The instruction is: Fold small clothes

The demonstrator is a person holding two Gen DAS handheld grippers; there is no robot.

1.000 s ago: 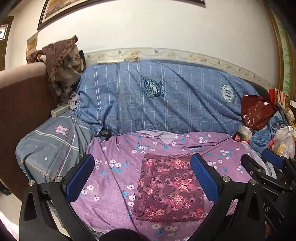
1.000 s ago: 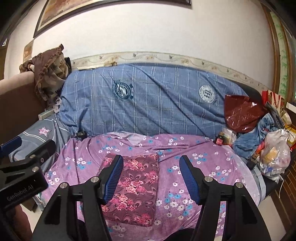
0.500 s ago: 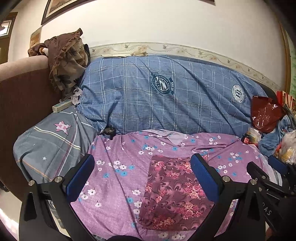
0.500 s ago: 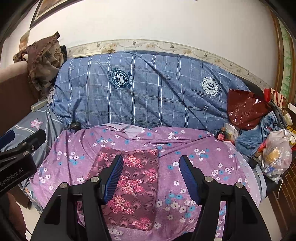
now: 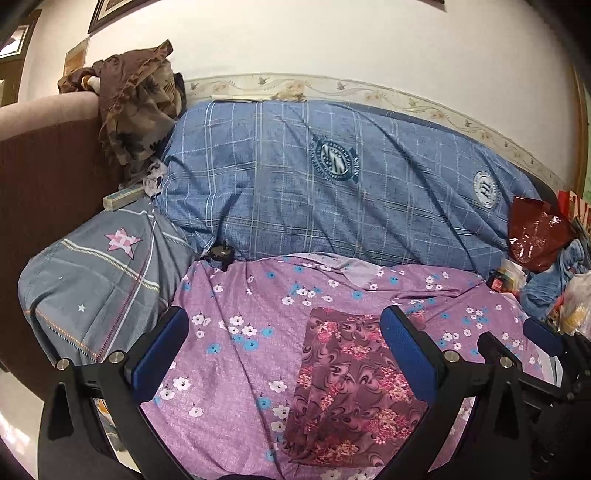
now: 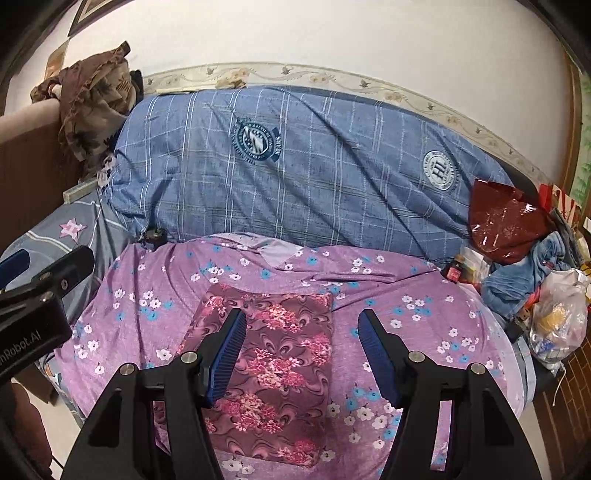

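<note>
Nearest in the left wrist view, the left gripper (image 5: 282, 350) hangs with its blue-padded jaws spread wide and nothing between them but air above the bedding. In the right wrist view the right gripper (image 6: 301, 356) likewise stands open, its pads apart and pressing on nothing, poised over the cloth below.

That cloth is the task's thing: a maroon floral garment (image 6: 269, 365), folded into a flat rectangle and lying on the purple flowered bedsheet (image 6: 417, 321). In the right view it sits at the centre, running from about 6 o'clock upward, partly behind the right gripper's left finger. In the left view the same garment (image 5: 351, 387) lies toward 5 o'clock, beside the inner face of that gripper's right finger.

Farther back, a blue checked quilt (image 5: 332, 184) with round crests stretches across the middle. At 9 o'clock in the left view lies a grey pillow with a pink star (image 5: 99, 273), and at 11 o'clock a brown patterned cloth (image 5: 136, 107) is heaped on the brown sofa back (image 5: 48, 162). At 3 o'clock a dark red plastic bag (image 6: 506, 225) and a clear plastic bag (image 6: 561, 314) sit among clutter. Behind everything rises a white wall (image 6: 332, 33) with a patterned border strip.
</note>
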